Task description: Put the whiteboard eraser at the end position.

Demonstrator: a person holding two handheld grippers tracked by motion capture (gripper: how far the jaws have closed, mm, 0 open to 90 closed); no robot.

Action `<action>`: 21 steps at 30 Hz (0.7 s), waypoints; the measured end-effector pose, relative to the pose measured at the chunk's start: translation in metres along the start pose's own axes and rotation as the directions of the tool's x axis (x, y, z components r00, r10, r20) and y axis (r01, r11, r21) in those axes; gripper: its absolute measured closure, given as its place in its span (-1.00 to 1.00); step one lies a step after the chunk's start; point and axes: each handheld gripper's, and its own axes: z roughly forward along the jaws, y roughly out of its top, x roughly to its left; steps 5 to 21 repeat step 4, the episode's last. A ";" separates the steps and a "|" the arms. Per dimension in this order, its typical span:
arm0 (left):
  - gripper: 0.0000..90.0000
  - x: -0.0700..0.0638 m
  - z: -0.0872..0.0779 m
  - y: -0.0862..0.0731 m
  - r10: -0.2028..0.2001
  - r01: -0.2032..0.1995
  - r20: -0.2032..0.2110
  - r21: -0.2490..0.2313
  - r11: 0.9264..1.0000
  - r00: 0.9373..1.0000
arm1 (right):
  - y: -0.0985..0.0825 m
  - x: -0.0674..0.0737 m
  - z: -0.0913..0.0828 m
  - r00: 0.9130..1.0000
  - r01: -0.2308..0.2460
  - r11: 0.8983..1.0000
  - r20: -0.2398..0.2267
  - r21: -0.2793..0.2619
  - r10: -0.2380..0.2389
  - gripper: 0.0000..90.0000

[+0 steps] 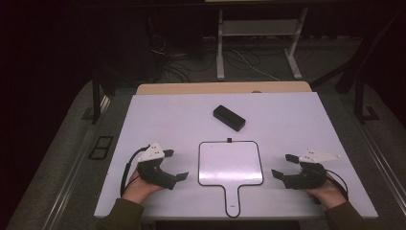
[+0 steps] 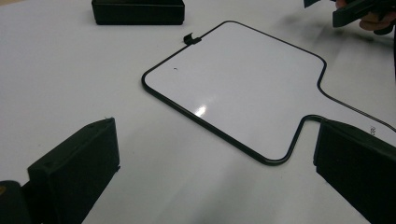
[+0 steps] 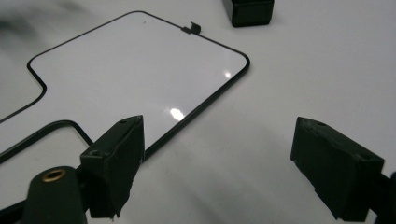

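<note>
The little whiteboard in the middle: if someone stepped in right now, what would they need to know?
Left tongs: open, holding nothing, left of the whiteboard.
Right tongs: open, holding nothing, right of it.
Whiteboard: flat on the table, handle toward the person, wiped-looking surface.
Black block: lies beyond the board, untouched.
Done: nothing gripped yet.
Left: probably picking up the board or the block.

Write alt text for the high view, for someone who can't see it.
A handheld whiteboard with a black rim lies flat on a white table, its handle toward the person. An open left claw and open right claw flank it. A black box lies beyond.
</note>
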 end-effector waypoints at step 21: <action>-1.00 0.000 0.000 0.000 0.004 -0.004 0.001 0.007 1.000 1.000 | -0.001 0.000 0.001 1.000 0.006 1.000 0.002 0.009 -0.006 -0.64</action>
